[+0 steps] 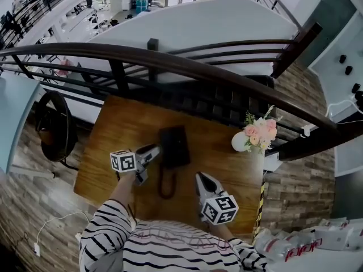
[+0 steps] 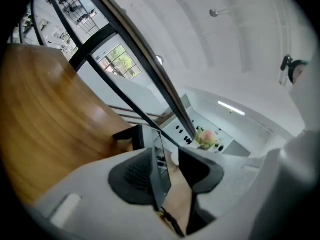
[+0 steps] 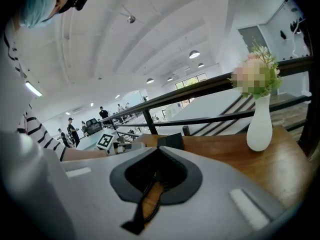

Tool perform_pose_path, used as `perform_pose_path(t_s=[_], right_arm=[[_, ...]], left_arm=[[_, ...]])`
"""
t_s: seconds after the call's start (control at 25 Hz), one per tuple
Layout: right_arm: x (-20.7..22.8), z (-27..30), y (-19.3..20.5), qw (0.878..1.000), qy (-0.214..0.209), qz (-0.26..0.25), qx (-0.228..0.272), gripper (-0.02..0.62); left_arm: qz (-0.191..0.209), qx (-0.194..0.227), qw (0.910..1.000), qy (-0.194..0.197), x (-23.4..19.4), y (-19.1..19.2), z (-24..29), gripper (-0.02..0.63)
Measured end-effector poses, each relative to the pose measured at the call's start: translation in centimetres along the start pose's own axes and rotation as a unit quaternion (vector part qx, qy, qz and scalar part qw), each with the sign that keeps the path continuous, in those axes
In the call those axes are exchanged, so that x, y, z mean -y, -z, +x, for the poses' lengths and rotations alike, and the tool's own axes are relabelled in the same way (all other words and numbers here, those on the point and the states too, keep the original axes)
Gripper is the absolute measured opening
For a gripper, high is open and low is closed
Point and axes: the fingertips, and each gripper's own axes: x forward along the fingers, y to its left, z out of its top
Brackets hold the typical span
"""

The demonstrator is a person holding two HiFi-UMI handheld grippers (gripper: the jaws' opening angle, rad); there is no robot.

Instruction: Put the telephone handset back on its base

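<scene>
Head view first: a black telephone is seen in the middle of the wooden table. It is so dark that its parts cannot be separated by eye. Its coiled cord is looped toward the person. The left gripper is held just beside the telephone's left edge. The right gripper is kept nearer the person, apart from the phone. A white vase of pink flowers is stood at the table's right edge, below the dark railing.

Left gripper view: the jaws are spread wide and nothing is clamped. A thin dark edge of the telephone is caught between them, close to one pad, with bare wood shown on the other side.

Right gripper view: the jaws are closed tip to tip on nothing. The cord is glimpsed through the hollow beneath, the telephone just beyond the tips, the vase off to the right.
</scene>
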Motion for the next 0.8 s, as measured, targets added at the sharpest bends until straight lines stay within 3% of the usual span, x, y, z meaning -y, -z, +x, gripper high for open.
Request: perform_pose_path(t_s=[0.32, 0.56, 0.8], right_arm=[[-3.2, -0.5, 0.3, 1.000, 0.005, -0.005, 0.016, 0.000], [-6.2, -0.9, 0.3, 0.999, 0.026, 0.001, 0.042, 0.000], [-8.4, -1.3, 1.1, 0.997, 0.048, 0.014, 0.066, 0.000]], left_arm=[[0.047, 0.027, 0.9978, 0.037, 5.3, -1.2, -4.0, 0.144], [0.105, 0.015, 0.9929, 0.053, 8.4, -1.3, -8.0, 0.071], [0.124, 0.017, 0.9890, 0.079, 10.1, -1.2, -11.4, 0.003]])
